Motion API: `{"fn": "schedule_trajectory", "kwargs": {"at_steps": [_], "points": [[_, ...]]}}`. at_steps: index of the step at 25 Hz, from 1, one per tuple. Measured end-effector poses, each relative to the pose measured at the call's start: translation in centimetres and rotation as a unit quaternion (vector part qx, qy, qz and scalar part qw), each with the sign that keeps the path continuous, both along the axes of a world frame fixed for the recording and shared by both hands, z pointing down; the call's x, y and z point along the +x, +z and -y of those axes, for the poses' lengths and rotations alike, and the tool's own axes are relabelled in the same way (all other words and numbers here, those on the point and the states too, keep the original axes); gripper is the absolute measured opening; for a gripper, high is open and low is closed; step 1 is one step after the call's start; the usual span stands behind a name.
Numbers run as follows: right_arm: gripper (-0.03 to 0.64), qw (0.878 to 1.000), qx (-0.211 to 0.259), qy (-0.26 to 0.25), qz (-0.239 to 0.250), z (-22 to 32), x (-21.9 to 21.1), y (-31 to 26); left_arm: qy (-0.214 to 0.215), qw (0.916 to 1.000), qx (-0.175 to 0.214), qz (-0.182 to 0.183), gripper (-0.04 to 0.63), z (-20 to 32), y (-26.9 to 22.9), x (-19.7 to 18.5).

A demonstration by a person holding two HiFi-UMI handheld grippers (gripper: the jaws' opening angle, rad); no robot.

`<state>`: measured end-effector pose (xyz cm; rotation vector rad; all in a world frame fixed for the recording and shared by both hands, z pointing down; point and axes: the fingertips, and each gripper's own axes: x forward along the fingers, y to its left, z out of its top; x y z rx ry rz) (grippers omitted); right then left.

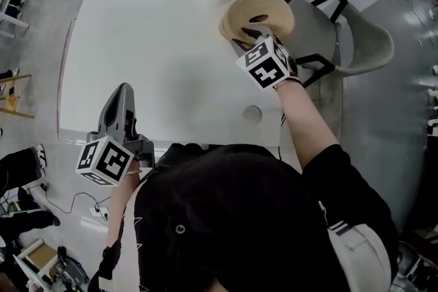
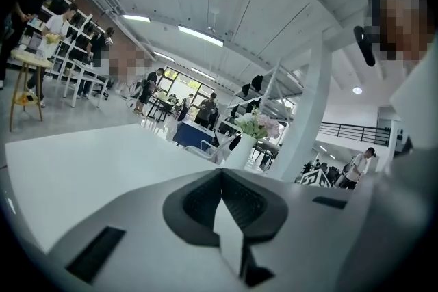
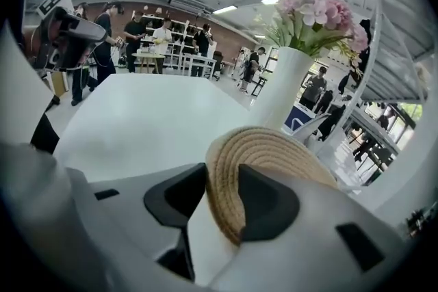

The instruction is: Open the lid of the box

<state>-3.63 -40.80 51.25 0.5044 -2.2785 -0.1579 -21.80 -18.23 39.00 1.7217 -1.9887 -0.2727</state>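
The box under the woven lid [image 3: 274, 154] is hard to make out. It's at the table's [image 1: 150, 58] far right corner, just beside the vase [image 3: 287, 89]. The right gripper [image 3: 220, 188] pinches the lid's rim between its pads. The left gripper [image 2: 222, 174] has its jaws pressed together, empty, at the near edge.

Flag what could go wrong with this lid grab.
1. The right gripper pinches only the woven rim of the lid; the tilted lid could slip out.
2. The vase stands close by the lid; a wide swing could knock it over.
3. The left gripper is shut, off near the edge of the table, and steadies nothing.
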Motion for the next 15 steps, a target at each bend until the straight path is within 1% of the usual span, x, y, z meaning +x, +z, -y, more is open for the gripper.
{"fn": "schedule_trajectory", "kwargs": {"at_steps": [5, 8, 15], "points": [[0.153, 1.0, -0.013, -0.004, -0.008, 0.1, 0.0, 0.2, -0.013, 0.9999, 0.0, 0.012, 0.009, 0.8, -0.2, -0.1], [0.152, 1.0, -0.02, -0.006, -0.022, 0.0, 0.0, 0.6, -0.011, 0.9999, 0.002, 0.013, 0.009, 1.5, -0.3, 0.2], [0.137, 0.999, -0.046, 0.0, -0.011, 0.1, 0.0, 0.1, 0.001, 1.0, -0.001, 0.005, 0.009, 2.7, -0.3, 1.1]]}}
